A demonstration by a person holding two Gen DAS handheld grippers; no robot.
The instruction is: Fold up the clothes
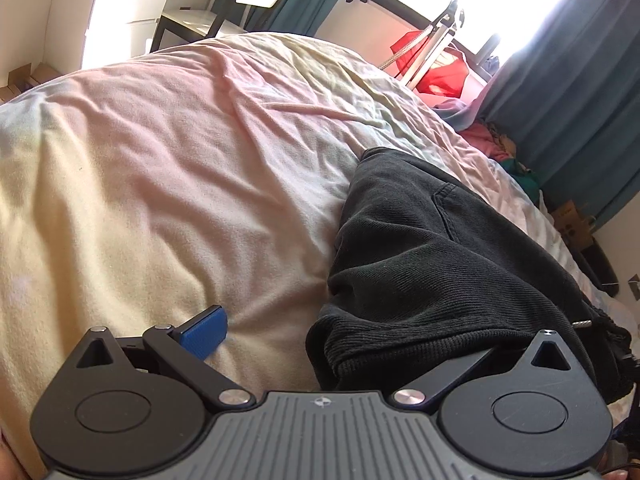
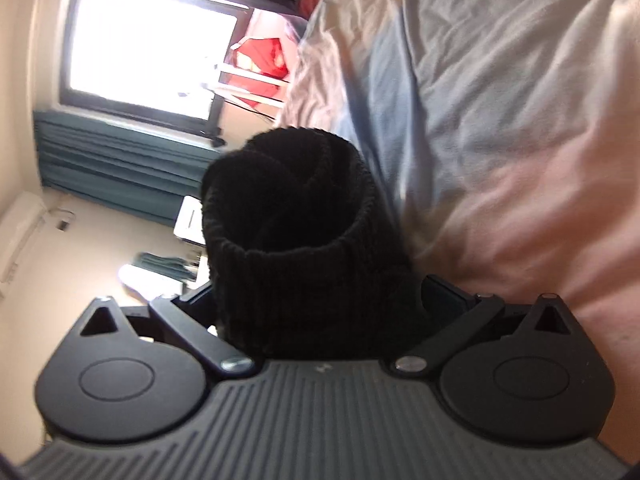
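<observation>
A black corduroy garment [image 1: 440, 260] with a ribbed hem lies on the right half of the bed [image 1: 160, 160], which has a pale pink and cream sheet. My left gripper [image 1: 348, 344] stands wide open at the garment's near edge. Its blue left pad [image 1: 204, 336] rests over bare sheet, and the right finger is hidden under the black cloth. In the right wrist view the picture is rolled sideways. A bunched ribbed tube of the black garment [image 2: 288, 220] fills the gap of my right gripper [image 2: 320, 296], whose jaws are spread to full width beside the bed sheet [image 2: 520, 120].
Teal curtains [image 1: 560, 100] and a bright window stand past the bed's far right side. A red bag [image 1: 444, 72] hangs on a white rack there, with a pile of coloured clothes [image 1: 488, 140] below. A dark desk [image 1: 188, 28] is at the back left, a cardboard box [image 1: 576, 224] at the right.
</observation>
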